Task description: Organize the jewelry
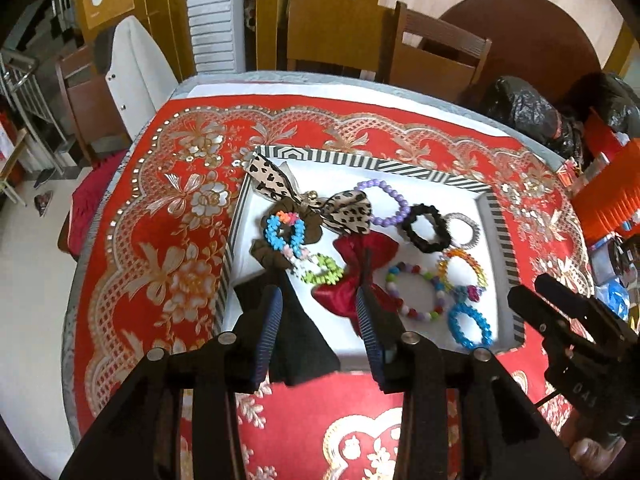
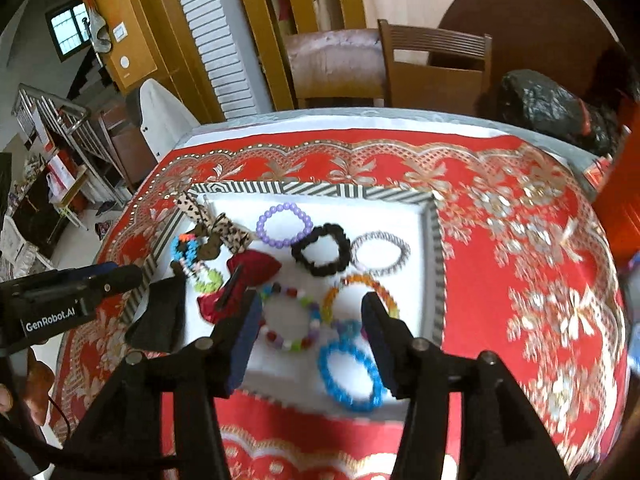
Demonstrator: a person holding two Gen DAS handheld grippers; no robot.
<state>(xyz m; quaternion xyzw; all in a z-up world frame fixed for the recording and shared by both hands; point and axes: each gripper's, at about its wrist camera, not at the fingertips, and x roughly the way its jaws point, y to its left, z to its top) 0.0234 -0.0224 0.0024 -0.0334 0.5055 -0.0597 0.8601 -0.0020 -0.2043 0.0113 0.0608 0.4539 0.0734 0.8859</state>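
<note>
A striped-rim tray (image 1: 502,216) with a white floor sits mid-bench on a red floral cloth (image 1: 160,240), with a broad band of bare cloth between it and every bench edge. Inside lie bead bracelets, scrunchies and bows: a purple bracelet (image 2: 284,224) and black scrunchie (image 2: 320,250) toward the far rim, a red bow (image 1: 360,276) at centre, a blue bracelet (image 2: 350,372) at the near right corner. A black cloth (image 1: 296,344) overlaps the near left rim. The left gripper (image 1: 320,308) hovers over the near rim, jaws open and empty. The right gripper (image 2: 310,312) hovers over the near right corner, jaws apart, gripping nothing.
</note>
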